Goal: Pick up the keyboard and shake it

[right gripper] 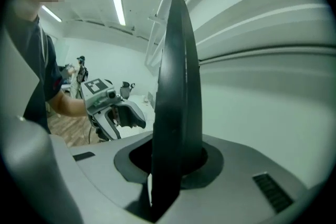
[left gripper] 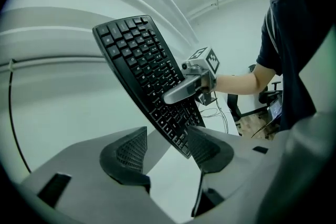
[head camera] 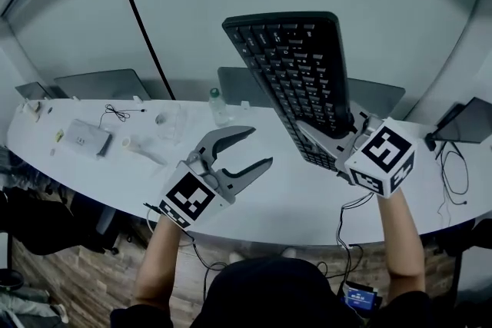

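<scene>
In the head view, your right gripper (head camera: 344, 140) clamped the keyboard (head camera: 296, 81) by its lower end, raised above the table's (head camera: 307, 196) middle. Your left gripper (head camera: 260, 147) hung open near the front edge. In the left gripper view, nothing sat between its jaws. The right gripper view showed the keyboard edge-on and pinched tight, so short, firm shakes looked safest.

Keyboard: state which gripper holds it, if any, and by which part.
The right gripper clamps the keyboard near its lower end, one jaw across the keys, and it is off the table. The left gripper is open and empty.
</scene>
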